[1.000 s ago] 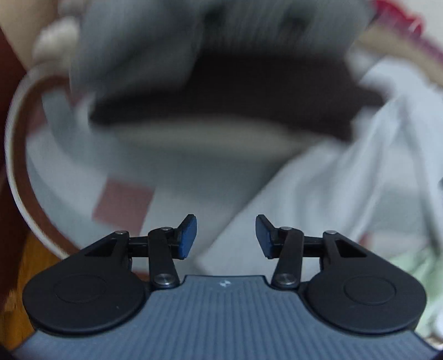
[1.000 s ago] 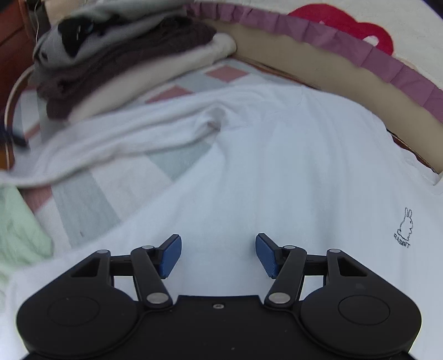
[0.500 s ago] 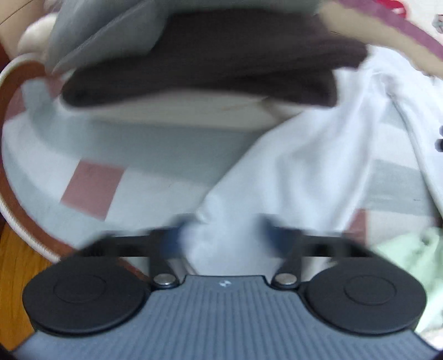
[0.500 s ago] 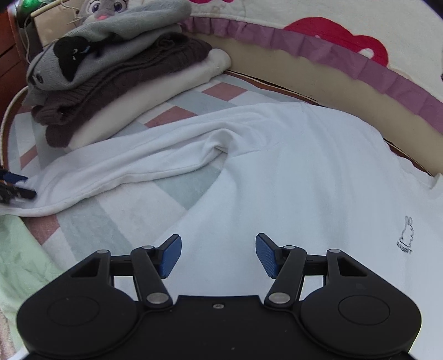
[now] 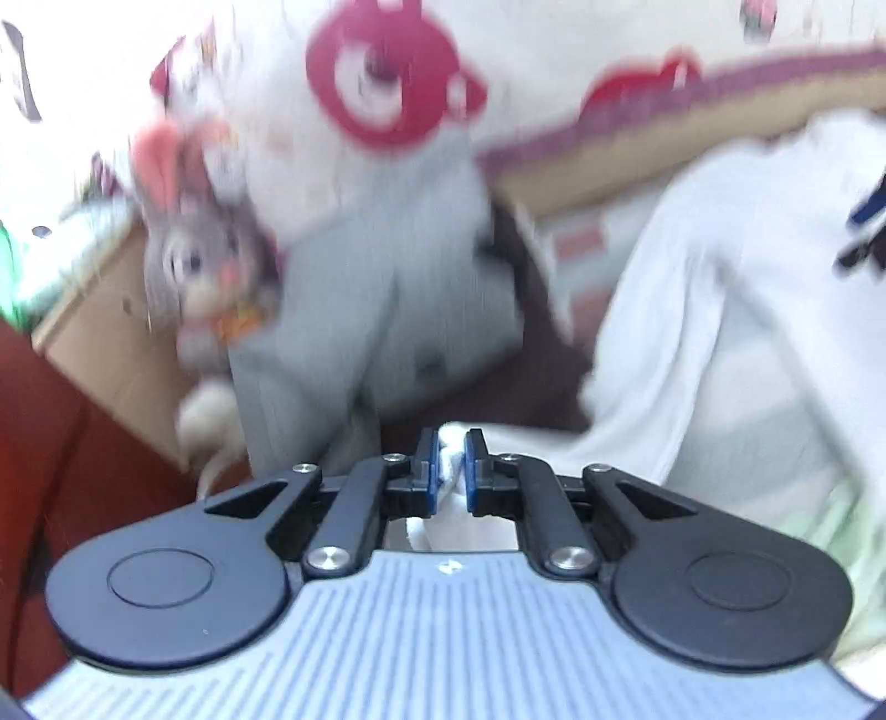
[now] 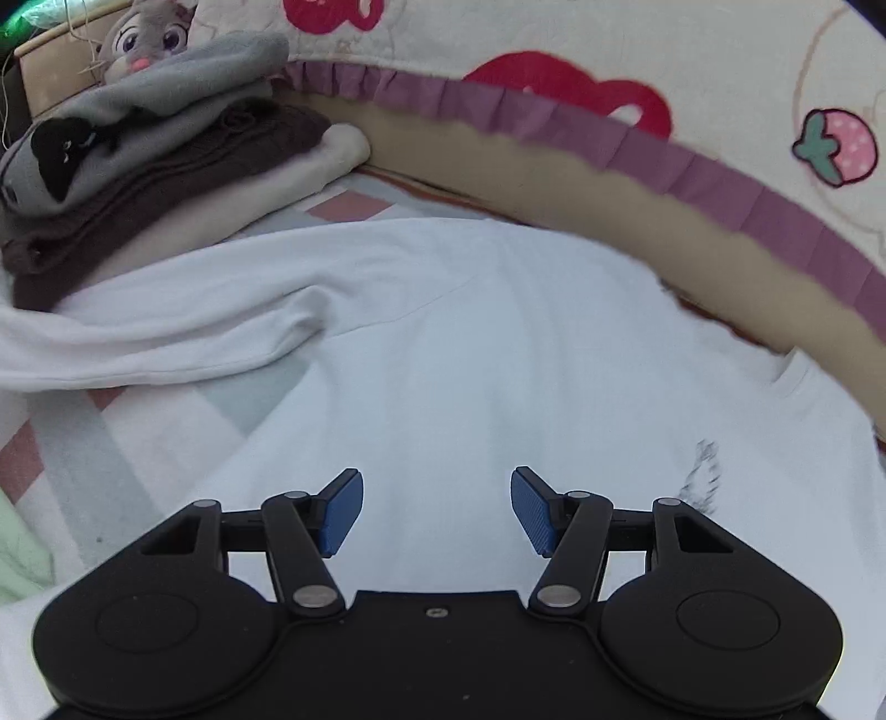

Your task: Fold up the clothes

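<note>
While the left gripper (image 5: 448, 462) has just been closing, its blue pads now pinch a bunched bit of the white shirt (image 6: 470, 354), sleeve end by the look of it; white cloth sits between the jaws and hangs below them. Left wrist view is motion-blurred. From the pinched cloth the sleeve (image 5: 692, 332) runs off to the right of that view, lifted off the bed.

Right gripper (image 6: 436, 509) stands wide, nothing between its pads, hovering over the shirt body. Can't tell whether it touches the fabric. Shirt lies spread flat on the bed cover (image 6: 111, 437), which is checked in pink, grey and white. Small dark print (image 6: 700, 476) on the shirt just right of the right gripper, blurred. Shirt's long sleeve (image 6: 183, 327) lies in a rumpled fold across the left of the right wrist view, running toward the pile.

Pile of folded clothes (image 6: 160, 160) at upper left on the bed: grey top with a black motif, brown knit under it, cream piece at the bottom. Grey plush rabbit (image 6: 147, 36) behind the pile, next to a tan box (image 5: 105, 327). Cream quilt (image 6: 664, 50) with red shapes, a strawberry and a purple ruffle edge along the back. Pale green cloth (image 6: 16, 554) at the left edge.
</note>
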A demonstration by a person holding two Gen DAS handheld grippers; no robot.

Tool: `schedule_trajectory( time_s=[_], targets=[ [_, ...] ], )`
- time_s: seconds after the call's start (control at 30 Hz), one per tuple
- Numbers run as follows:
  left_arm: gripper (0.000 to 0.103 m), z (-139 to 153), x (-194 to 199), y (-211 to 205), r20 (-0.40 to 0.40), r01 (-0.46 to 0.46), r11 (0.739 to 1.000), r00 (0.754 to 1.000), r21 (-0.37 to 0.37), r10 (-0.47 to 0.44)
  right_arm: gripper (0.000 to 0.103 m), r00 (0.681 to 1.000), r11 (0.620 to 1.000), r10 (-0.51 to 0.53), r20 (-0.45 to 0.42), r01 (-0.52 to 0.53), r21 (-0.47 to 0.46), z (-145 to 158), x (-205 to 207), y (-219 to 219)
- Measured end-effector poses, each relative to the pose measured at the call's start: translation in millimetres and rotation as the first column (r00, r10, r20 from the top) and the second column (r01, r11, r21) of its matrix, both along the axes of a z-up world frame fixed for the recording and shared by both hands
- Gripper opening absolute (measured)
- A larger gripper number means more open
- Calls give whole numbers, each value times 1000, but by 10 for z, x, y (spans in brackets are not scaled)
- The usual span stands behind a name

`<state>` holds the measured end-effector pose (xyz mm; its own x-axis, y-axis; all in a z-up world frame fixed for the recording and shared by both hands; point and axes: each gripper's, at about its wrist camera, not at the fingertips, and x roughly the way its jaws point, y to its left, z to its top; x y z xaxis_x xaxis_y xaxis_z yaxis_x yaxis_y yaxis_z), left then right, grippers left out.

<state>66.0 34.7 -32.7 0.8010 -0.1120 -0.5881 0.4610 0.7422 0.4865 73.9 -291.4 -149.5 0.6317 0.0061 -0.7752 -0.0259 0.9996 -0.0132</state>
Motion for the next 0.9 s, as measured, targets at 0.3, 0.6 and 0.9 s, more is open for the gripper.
schedule_trajectory(
  time_s=[0.3,0.6,0.9],
  targets=[
    [0,1175,141,-323,286,98,995,954,4,-95,64,1000,1000,-17,-1,17,26,-27,-57,-266],
    [33,-366,695,247,-445,-263,930,886,-256,128,64,993,960,116,21,-117,254,71,-109,124],
    [57,-1399,850,-363,-514,-293,947,836,-127,190,64,955,923,293,50,-297,245,83,-21,919]
  ],
)
